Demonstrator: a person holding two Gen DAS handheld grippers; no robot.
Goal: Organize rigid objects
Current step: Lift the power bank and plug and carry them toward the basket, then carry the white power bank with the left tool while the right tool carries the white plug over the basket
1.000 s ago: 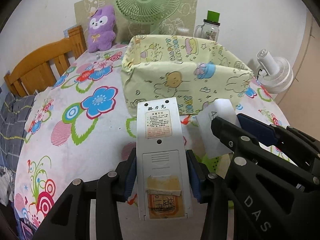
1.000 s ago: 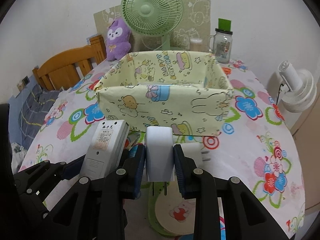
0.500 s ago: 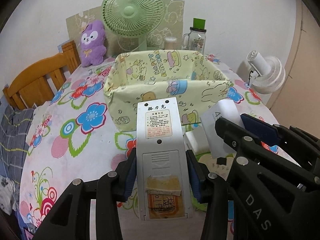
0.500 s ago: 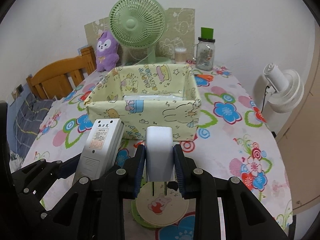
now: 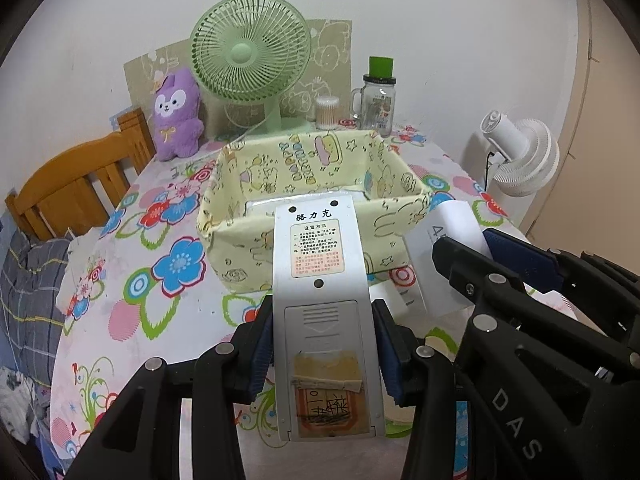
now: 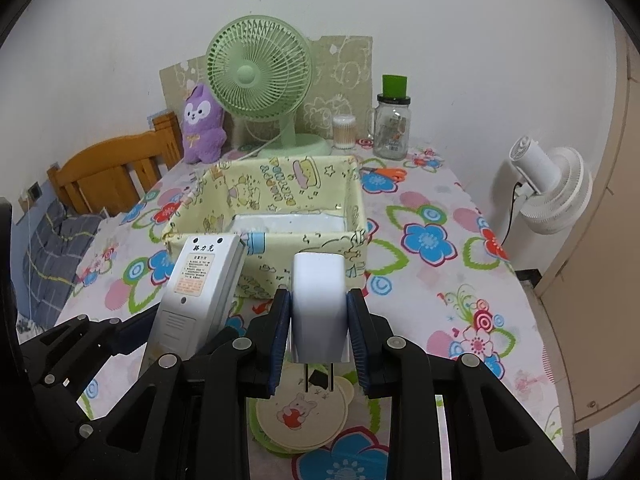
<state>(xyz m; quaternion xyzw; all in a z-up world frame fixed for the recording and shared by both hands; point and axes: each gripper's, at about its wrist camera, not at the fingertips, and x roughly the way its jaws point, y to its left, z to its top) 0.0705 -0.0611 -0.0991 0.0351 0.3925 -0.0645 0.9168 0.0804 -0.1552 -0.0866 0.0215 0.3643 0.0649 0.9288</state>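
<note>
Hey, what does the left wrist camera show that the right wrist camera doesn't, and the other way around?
Only the left wrist view shows the taped patch low on the remote's back.

Only the right wrist view shows the charger's two prongs, the orange scissors behind the fabric box, and the round bear coaster.

Both show the left tongs clamped on the remote, the right tongs clamped on the white charger, the box and the green fan.

Home (plush toy [image 5: 177, 114], floral tablecloth [image 5: 132, 276])
</note>
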